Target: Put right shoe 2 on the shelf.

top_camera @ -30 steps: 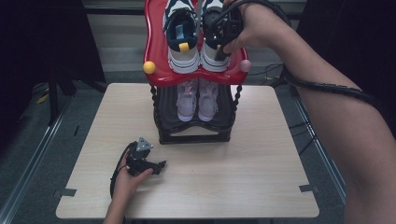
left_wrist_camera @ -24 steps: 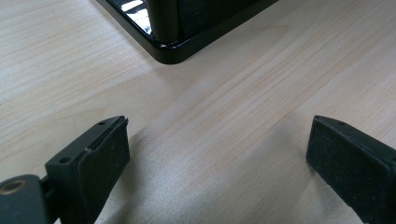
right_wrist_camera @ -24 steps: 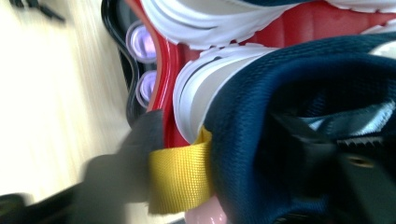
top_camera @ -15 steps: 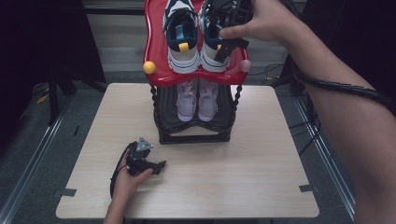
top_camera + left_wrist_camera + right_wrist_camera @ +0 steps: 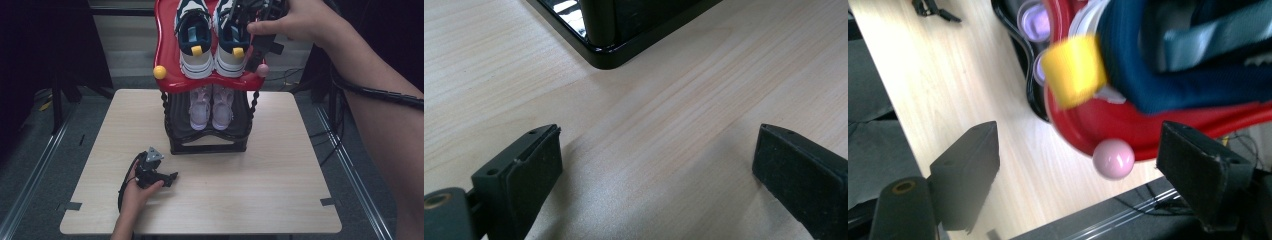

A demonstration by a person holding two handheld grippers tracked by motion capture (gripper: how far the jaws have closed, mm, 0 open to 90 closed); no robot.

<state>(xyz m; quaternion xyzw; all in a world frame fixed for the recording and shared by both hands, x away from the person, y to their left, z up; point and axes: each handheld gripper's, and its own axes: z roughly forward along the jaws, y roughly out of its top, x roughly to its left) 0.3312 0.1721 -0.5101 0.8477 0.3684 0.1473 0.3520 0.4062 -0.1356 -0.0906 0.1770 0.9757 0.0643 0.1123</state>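
Observation:
A two-tier shoe rack stands at the back of the table, with a red top shelf (image 5: pixel 165 45) over a black lower frame (image 5: pixel 207 146). Two navy-and-white sneakers sit on the red shelf, the left one (image 5: pixel 194 35) and the right one (image 5: pixel 229 47). My right gripper (image 5: pixel 242 22) hovers at the right sneaker's upper part. Its jaws have just been opening, and in the right gripper view the right gripper (image 5: pixel 1078 134) is open and holds nothing, with the yellow heel tab (image 5: pixel 1075 70) beyond it. My left gripper (image 5: pixel 167 177) rests open on the table; in the left gripper view (image 5: pixel 659 132) only bare wood lies between its jaws.
A pair of pale pink shoes (image 5: pixel 210 105) sits on the lower tier. The red shelf has a pink ball (image 5: pixel 1113 159) at one front corner and a yellow ball (image 5: pixel 159 72) at the other. The rack's black base corner (image 5: pixel 604 55) lies just beyond my left gripper. Dark floor surrounds the table.
My right gripper has opened and let go of the right sneaker, drawing slightly up and to the right. The sneaker stays on the red shelf. The left hand has not moved.

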